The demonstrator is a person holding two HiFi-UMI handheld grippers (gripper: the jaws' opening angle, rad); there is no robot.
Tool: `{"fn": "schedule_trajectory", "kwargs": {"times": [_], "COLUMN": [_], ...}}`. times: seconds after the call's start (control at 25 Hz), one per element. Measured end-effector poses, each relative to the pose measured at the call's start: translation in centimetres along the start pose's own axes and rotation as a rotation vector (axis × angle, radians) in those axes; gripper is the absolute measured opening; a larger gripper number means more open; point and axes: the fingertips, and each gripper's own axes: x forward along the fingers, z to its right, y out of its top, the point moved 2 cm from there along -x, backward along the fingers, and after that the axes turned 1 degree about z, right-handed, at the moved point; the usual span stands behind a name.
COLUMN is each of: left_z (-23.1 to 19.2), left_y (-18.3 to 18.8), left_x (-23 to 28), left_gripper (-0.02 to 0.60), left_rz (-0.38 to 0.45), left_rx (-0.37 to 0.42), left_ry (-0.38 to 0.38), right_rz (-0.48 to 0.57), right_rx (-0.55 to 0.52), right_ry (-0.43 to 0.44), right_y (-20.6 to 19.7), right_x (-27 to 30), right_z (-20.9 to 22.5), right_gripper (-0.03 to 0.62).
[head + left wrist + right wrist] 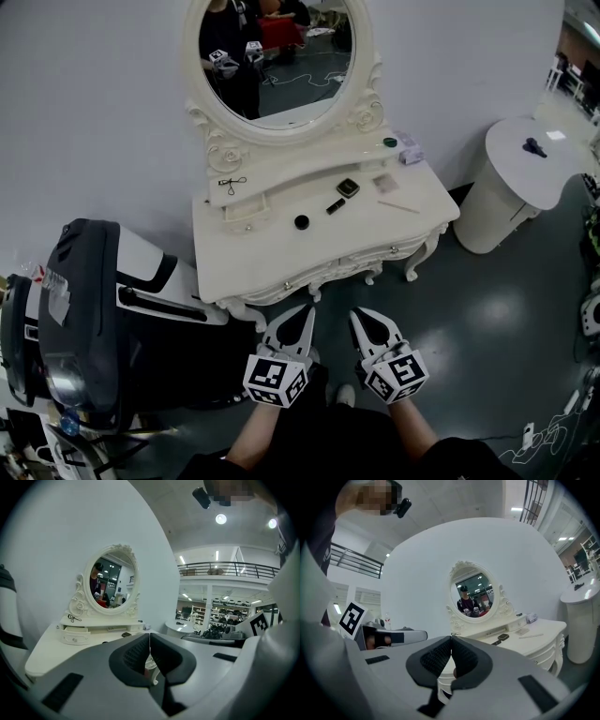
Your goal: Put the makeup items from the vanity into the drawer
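Observation:
The white vanity (281, 253) stands against the wall under its oval mirror (277, 56). On its raised shelf lies an eyelash curler (232, 182), with a green round item (390, 142) and a small box (410, 153) further right. On the top lie a black round pot (301, 222), a black tube (335, 206), a dark compact (348, 187) and a thin stick (398, 206). A small drawer (246, 214) under the shelf stands slightly out. My left gripper (307, 311) and right gripper (357, 316) hover side by side before the vanity's front edge, both shut and empty.
A bulky black and white machine (84, 309) stands close to the vanity's left side. A round white table (525, 178) with a dark object (534, 146) is at the right. Grey floor lies below the grippers.

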Motion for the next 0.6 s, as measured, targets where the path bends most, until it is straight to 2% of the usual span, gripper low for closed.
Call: {"fn": "schedule_trajectory", "kwargs": {"times": [0.6], "left_z": [-10.5], "left_y": [1.8], "left_x": [5.3], "left_gripper": [0.015], "left_rz": [-0.026], "left_rx": [-0.042], "left_ry": [-0.046], "right_rz": [-0.042], "right_rx": [-0.02], "right_ry": [-0.045], "right_y": [0.6], "right_x": [11.8], "right_z": [0.6], "right_gripper": [0.023]}}
